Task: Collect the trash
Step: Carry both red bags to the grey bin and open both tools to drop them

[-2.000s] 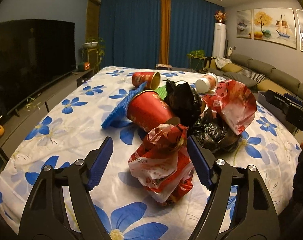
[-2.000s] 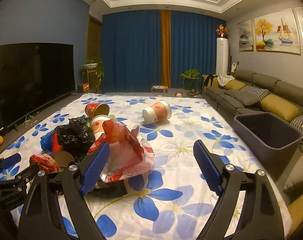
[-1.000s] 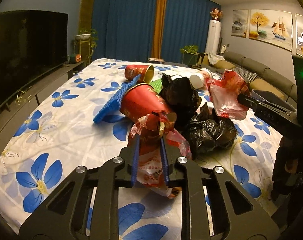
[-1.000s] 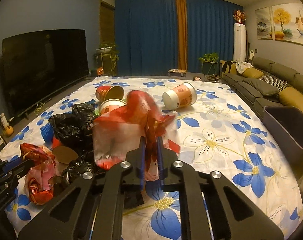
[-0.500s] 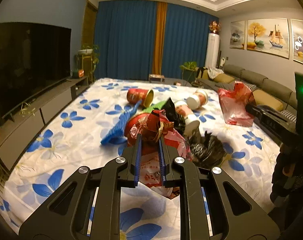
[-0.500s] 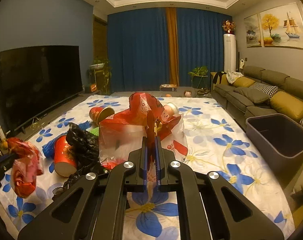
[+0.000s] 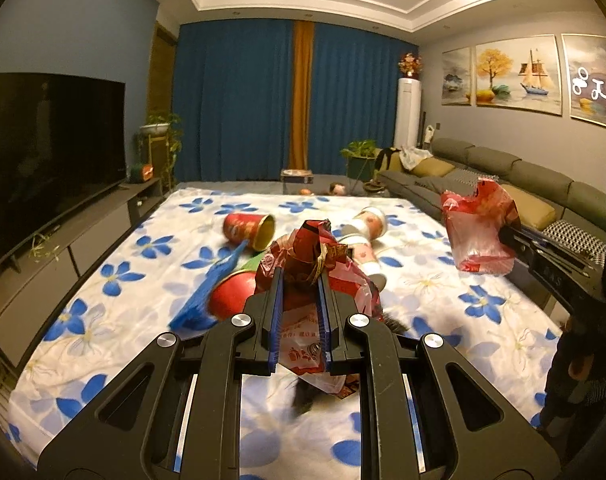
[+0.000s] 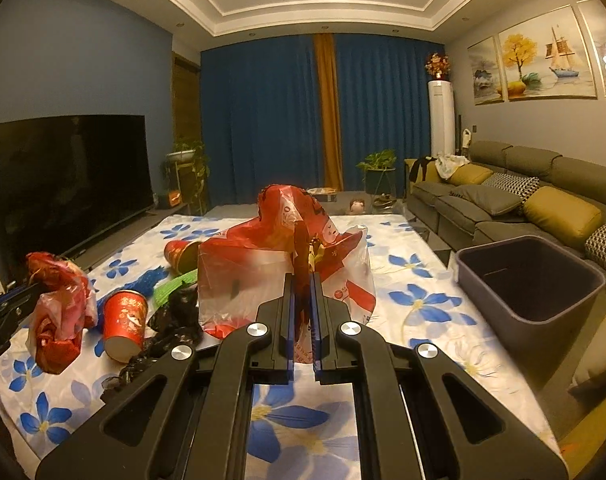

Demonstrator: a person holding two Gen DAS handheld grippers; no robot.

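Crinkled red-and-white plastic fills both views: the left gripper [image 7: 299, 280] has its blue ribbed jaws drawn narrow on a crumpled red bag [image 7: 311, 264], whose glossy folds bulge above the pads and hang below them, clear of the flowered sheet [image 7: 115, 280]. The right gripper [image 8: 303, 284] has its jaws almost together, pinching a thin gathered fold of a larger red-and-clear plastic bag [image 8: 263, 264] that billows out to the left of the fingers, translucent in its lower half.

Both bags are raised above the surface, a broad low one draped in white cloth printed with blue flowers. In the left wrist view the larger bag hangs at the far right; in the right wrist view the crumpled one hangs at the near left.

Left on the sheet is a loose heap: a red paper cup [image 8: 125, 316] tipped on its side beside crumpled black plastic [image 8: 171, 320], a second red cup [image 7: 249, 230] lying further off with its gold-lined mouth showing, a pale cup [image 7: 369, 220] on its side at the far end, a blue mesh piece [image 7: 211, 288] and a green scrap [image 8: 175, 284].

A dark, smooth-walled rectangular bin [image 8: 531, 276] stands off the right edge of the surface, before a grey sofa [image 8: 523, 184] with mustard cushions.
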